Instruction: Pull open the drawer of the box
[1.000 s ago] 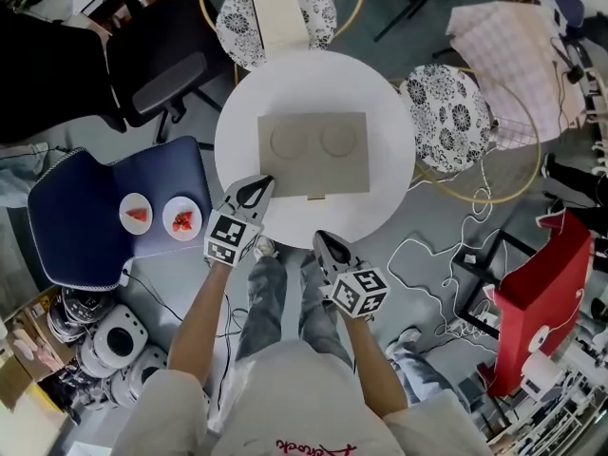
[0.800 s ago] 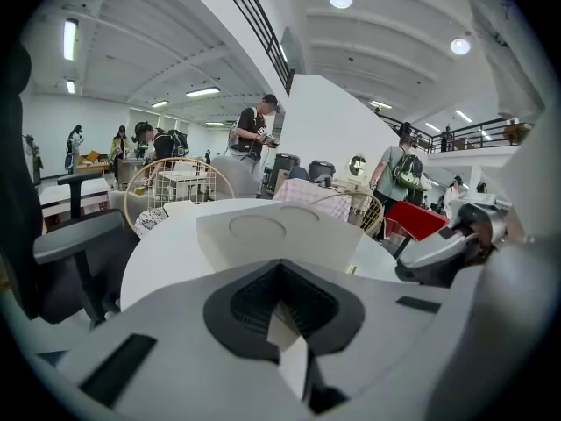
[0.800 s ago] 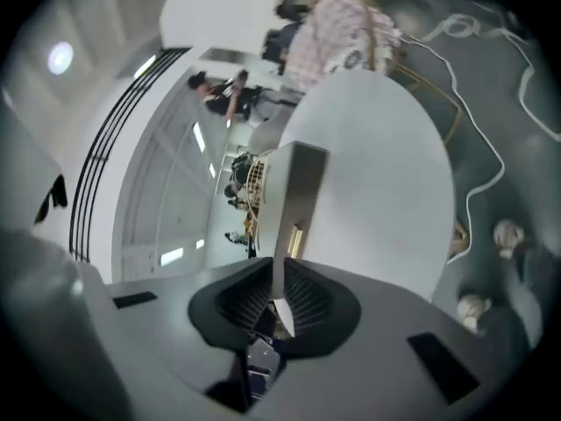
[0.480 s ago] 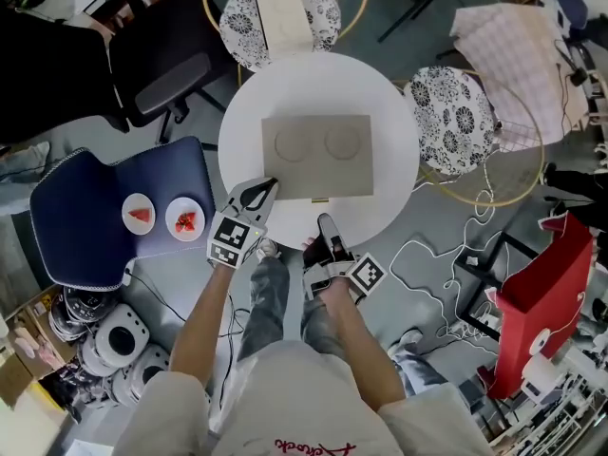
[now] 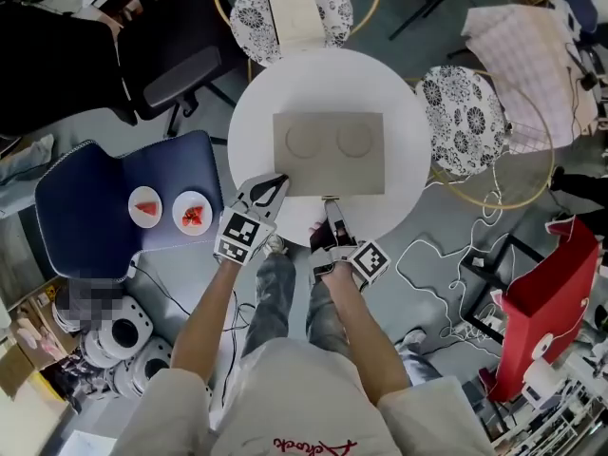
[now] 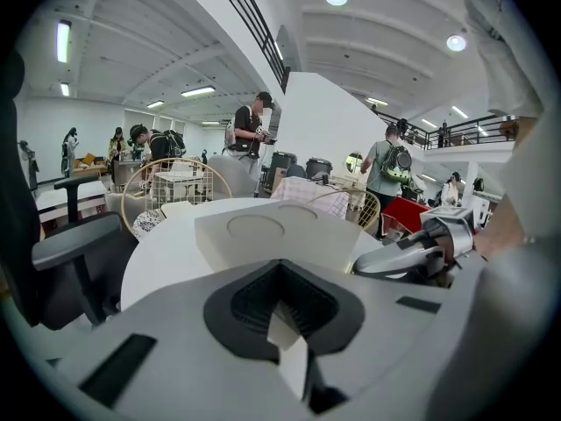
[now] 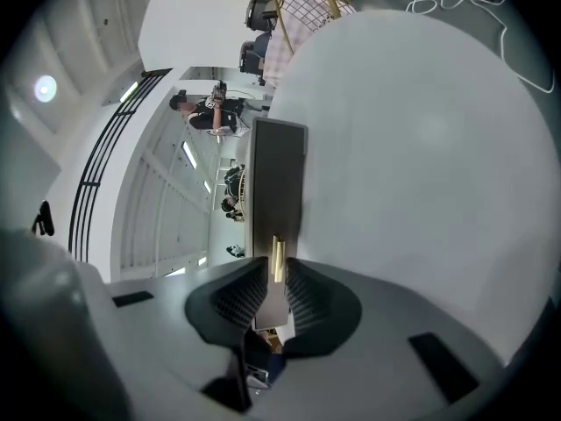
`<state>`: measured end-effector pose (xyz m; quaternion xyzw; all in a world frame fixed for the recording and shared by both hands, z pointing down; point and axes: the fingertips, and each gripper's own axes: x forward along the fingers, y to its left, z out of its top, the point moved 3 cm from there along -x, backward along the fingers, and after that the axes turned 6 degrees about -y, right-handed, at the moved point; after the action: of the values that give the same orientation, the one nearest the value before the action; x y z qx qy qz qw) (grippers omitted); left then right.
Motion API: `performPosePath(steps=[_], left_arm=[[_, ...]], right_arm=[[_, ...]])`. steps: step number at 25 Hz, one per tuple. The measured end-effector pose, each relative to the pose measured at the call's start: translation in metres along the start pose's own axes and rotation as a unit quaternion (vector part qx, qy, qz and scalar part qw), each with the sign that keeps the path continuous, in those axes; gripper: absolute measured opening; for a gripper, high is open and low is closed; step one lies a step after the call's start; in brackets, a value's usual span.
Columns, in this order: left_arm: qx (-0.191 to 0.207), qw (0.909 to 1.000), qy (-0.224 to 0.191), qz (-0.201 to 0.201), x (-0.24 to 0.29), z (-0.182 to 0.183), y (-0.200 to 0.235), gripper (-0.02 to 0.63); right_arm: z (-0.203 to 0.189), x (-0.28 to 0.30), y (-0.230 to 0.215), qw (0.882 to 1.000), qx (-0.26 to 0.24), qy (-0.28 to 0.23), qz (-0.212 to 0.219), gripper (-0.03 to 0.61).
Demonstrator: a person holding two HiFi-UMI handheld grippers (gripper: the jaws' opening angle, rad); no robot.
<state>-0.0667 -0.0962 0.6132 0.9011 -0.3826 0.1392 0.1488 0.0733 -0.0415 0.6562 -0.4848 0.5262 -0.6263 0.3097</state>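
A flat beige box [image 5: 329, 153] with two round recesses on top lies on the round white table [image 5: 256, 112]. Its small gold drawer handle [image 5: 331, 199] sticks out of the front face toward me. My right gripper [image 5: 332, 207] has reached that handle. In the right gripper view the handle [image 7: 278, 254] stands between the two dark pads, the jaws are closing, and a thin gap still shows on one side. My left gripper [image 5: 275, 180] is shut and empty, with its tips at the box's front left corner. The box [image 6: 263, 233] lies just ahead of it.
A blue chair [image 5: 66, 207] at left carries two plates of red fruit [image 5: 144, 207]. Wire chairs with patterned cushions stand behind the table [image 5: 290, 8] and to its right [image 5: 465, 122]. A black office chair [image 5: 171, 65] is at the back left. Cables [image 5: 446, 255] trail over the floor.
My right gripper has gone from above my knees up to the table edge, turned on its side, and its jaws now straddle the drawer handle. The left gripper has hardly moved.
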Motion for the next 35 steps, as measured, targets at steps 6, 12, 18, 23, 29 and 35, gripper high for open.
performPosePath(steps=[6,12,18,23,29,35], left_arm=[[0.006,1.0000,-0.005,-0.002,0.000,0.000,0.000,0.011],[0.003,0.9999,0.011,-0.007,-0.002,-0.003,-0.001,0.011],[0.005,1.0000,0.000,-0.007,0.000,-0.003,0.002,0.011],[0.003,1.0000,-0.005,-0.004,-0.001,-0.001,0.003,0.011],[0.001,1.0000,0.001,-0.003,-0.001,-0.002,0.002,0.011],[0.000,1.0000,-0.001,-0.004,0.001,-0.001,0.001,0.011]], right_arm=[[-0.001,0.006,0.001,1.000,0.015,-0.008,-0.008,0.037],[-0.002,0.003,0.000,0.999,0.026,-0.015,-0.014,0.034],[-0.013,-0.029,-0.009,0.999,0.032,-0.017,-0.021,0.034],[-0.027,-0.073,-0.022,0.998,0.050,-0.025,-0.035,0.035],[-0.037,-0.107,-0.035,0.997,0.055,-0.029,-0.041,0.034],[-0.037,-0.112,-0.041,0.997,0.057,-0.033,-0.040,0.035]])
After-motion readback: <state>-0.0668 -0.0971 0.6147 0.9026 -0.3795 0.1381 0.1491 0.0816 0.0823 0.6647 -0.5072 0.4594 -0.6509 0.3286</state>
